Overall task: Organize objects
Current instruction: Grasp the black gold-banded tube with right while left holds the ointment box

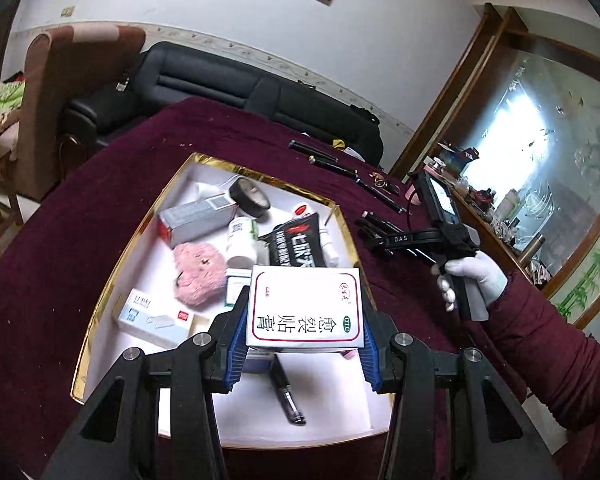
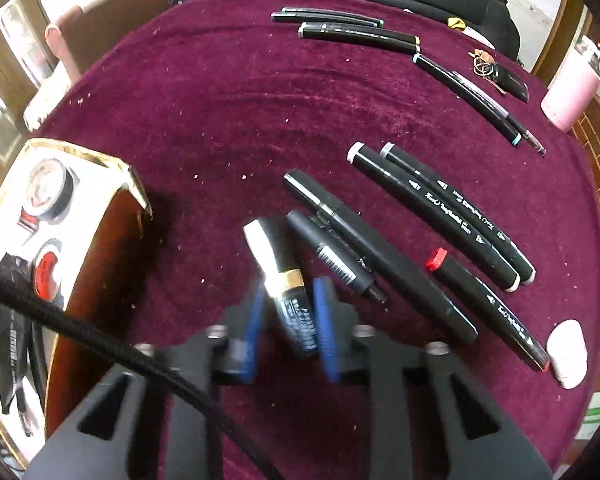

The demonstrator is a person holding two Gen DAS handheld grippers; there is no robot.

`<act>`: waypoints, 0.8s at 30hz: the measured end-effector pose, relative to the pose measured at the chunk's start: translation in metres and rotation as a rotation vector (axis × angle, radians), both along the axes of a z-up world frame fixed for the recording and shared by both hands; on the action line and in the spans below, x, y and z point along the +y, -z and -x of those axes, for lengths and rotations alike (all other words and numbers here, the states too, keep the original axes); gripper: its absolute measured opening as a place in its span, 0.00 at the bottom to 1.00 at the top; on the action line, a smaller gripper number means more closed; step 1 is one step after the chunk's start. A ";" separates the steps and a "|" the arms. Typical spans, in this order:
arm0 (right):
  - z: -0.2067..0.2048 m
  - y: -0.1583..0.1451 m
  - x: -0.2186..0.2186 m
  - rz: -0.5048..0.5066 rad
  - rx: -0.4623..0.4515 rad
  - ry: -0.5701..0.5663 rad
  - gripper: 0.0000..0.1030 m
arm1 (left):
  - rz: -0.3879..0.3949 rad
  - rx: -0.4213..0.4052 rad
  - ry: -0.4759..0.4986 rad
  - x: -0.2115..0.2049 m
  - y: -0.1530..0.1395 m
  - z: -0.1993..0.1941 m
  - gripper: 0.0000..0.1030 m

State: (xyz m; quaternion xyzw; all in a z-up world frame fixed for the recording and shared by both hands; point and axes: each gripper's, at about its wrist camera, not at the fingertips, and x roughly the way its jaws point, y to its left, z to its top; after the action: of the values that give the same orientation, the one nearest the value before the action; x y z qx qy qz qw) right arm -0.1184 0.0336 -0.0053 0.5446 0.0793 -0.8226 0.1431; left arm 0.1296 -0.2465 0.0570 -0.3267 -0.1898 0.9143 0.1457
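Left tool (image 1: 300, 344) grips box (image 1: 304, 312) above tray rim (image 1: 112, 264).

Left claw (image 1: 300, 356) clamped partway; right claw (image 2: 288, 320) pinched nearly closed, pointing down.

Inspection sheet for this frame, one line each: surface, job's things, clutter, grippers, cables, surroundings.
Surface: maroon velvet cloth, speckled with light crumbs.
Job's things: gold-rimmed box holding a pink puff, white bottle, tape roll and cartons; black markers loose on the cloth.
Clutter: keys, pink cup, white case.
Grippers: left gripper shut on a white medicine box above the gold-rimmed box; right gripper shut on a gold-banded marker.
Cables: black braided cable crossing the right wrist view.
Surroundings: dark sofa, brown armchair, mirror.
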 end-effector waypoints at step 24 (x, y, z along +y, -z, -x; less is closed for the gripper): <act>-0.076 -0.053 -0.054 0.454 -0.056 -0.156 0.16 | 0.174 -0.125 -0.121 -0.046 0.024 0.031 0.40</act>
State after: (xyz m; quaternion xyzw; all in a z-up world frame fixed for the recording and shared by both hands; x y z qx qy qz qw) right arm -0.0426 -0.0200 0.0475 0.5135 -0.0697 -0.7903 0.3270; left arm 0.0982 -0.2930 0.0332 -0.3822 -0.1379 0.9124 0.0492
